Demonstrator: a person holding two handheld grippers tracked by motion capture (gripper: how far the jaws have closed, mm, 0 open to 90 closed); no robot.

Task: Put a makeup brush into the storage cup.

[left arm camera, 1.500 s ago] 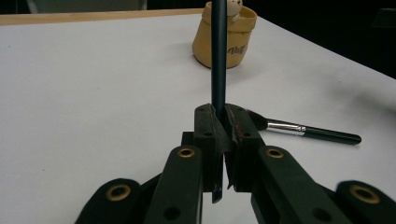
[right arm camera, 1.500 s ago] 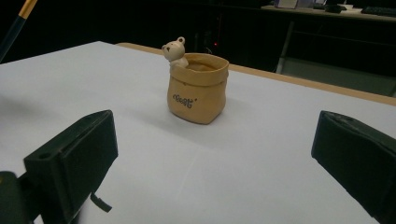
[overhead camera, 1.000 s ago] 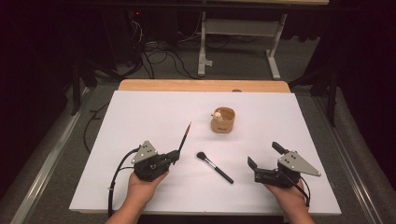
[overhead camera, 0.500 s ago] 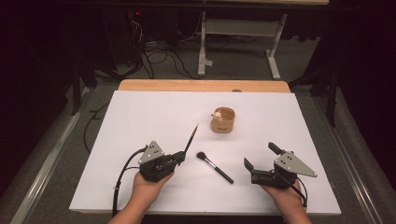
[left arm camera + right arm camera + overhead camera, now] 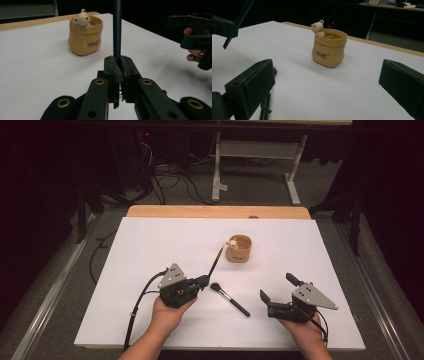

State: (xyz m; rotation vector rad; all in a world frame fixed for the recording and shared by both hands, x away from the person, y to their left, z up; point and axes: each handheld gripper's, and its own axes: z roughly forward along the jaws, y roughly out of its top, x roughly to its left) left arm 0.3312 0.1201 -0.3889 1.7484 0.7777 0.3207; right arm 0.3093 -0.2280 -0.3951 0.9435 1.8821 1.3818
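Observation:
My left gripper (image 5: 204, 281) is shut on the lower end of a thin dark stick-like brush (image 5: 215, 262), whose tip slants up toward a yellow pouch-shaped pot (image 5: 238, 249) with a small bear on its rim. In the left gripper view the jaws (image 5: 119, 67) clamp the stick (image 5: 117, 30), with the pot (image 5: 85, 35) beyond to the left. A black-handled makeup brush (image 5: 230, 298) lies flat between the hands. My right gripper (image 5: 276, 286) rests open at the front right, nothing between its jaws (image 5: 327, 75); it faces the pot (image 5: 328, 47).
Everything sits on a white board (image 5: 150, 245) with a wooden strip (image 5: 200, 211) along its far edge. Behind the table are floor cables (image 5: 165, 175) and a metal stand's legs (image 5: 217, 170). Dark floor flanks both sides.
The left gripper has carried the thin brush right and a little up, so its tip now lies close to the pot. The right gripper has stayed nearly where it was.

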